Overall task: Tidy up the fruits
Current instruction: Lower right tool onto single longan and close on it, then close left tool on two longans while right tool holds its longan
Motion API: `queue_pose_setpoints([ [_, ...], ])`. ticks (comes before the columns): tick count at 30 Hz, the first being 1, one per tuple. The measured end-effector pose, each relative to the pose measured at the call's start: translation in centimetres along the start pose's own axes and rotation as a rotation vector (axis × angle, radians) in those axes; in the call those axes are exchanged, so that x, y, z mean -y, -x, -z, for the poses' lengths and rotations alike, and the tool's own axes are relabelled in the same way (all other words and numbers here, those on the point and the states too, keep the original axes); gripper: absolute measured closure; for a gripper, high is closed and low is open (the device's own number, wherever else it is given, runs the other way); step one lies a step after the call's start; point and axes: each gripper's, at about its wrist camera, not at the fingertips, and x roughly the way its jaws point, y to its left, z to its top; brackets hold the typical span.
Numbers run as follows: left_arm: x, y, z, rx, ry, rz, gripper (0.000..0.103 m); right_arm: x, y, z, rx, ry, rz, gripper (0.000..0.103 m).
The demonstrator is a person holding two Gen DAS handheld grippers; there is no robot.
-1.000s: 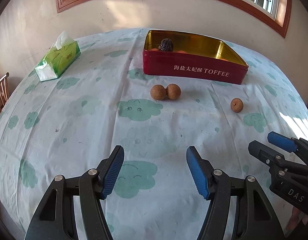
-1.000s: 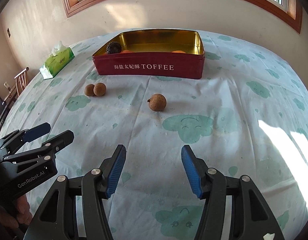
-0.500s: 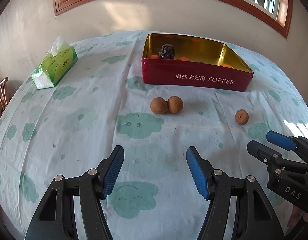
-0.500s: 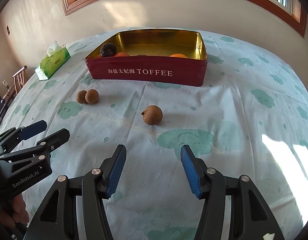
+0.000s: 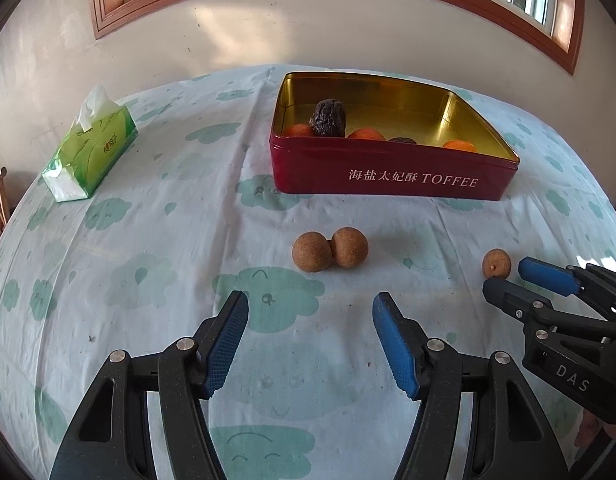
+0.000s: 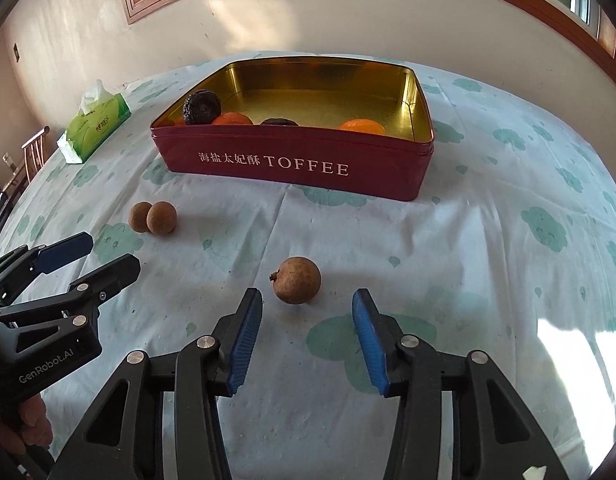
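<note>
On the left, our left gripper (image 5: 310, 340) hangs open and empty short of the pair of longans (image 5: 330, 250). Further right, our right gripper (image 6: 308, 334), jaws just narrowing yet gripping nothing, approaches the single longan (image 6: 297, 280) before the red tin (image 6: 308, 164). We judge this the reach; next we straddle it, then pinch gently.

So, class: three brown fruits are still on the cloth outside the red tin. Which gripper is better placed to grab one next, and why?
Right. The right gripper is open with the lone brown fruit just ahead of its narrowing jaws. The left gripper sits farther from the touching pair.
</note>
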Motion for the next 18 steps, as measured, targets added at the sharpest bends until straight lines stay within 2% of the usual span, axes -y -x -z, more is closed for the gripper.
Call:
queue_pose_setpoints([
  [13,0.1,-1.2,-0.7,-0.012,-0.006,0.009,0.037,0.1,-0.8,-0.3,0.022,0.03,0.014,0.078],
  [18,0.4,-1.6,-0.8,-0.016,-0.015,0.006,0.037,0.5,-0.7,-0.2,0.031,0.023,0.004,0.079],
])
